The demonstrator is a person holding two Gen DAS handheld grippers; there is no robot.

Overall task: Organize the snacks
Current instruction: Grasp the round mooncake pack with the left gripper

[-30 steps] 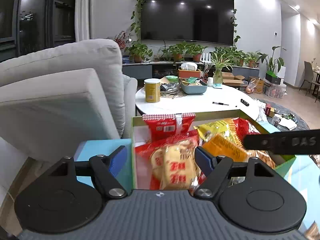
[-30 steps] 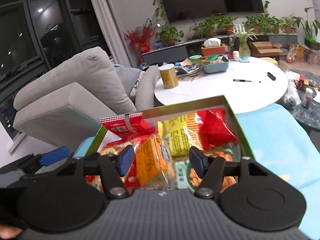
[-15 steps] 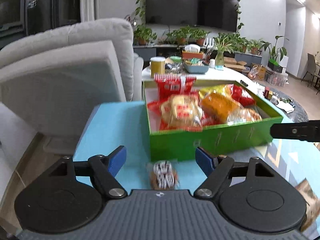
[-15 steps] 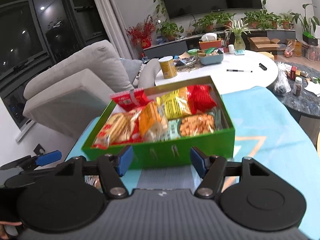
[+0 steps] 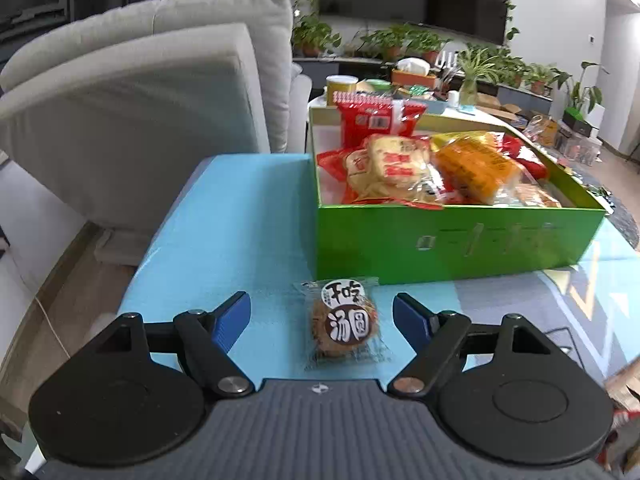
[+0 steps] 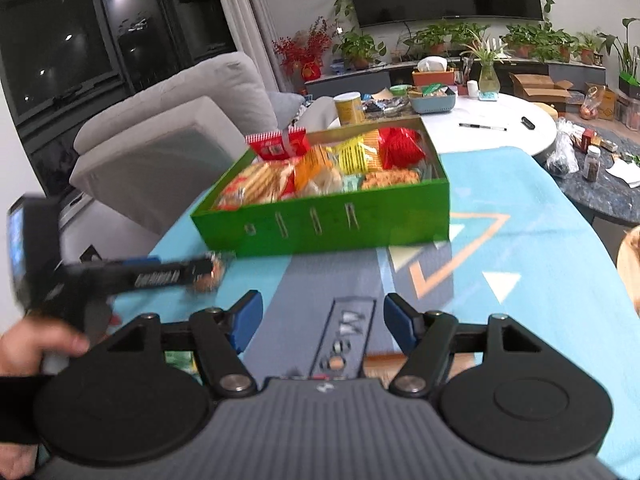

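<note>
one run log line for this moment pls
left gripper: open, just widening, around cookie packet, no contact | right gripper: open, empty | green box: filled

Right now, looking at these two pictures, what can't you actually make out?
- Left wrist view: the near end of the small round snack packet is cut off by the left hand-held gripper body.
- Right wrist view: that same snack is a blur, half hidden behind the moving gripper's finger.
- Both views: the lower snacks in the green box are covered by the top ones and its near wall.
- Right wrist view: something orange under the right hand-held gripper is too hidden to name.
</note>
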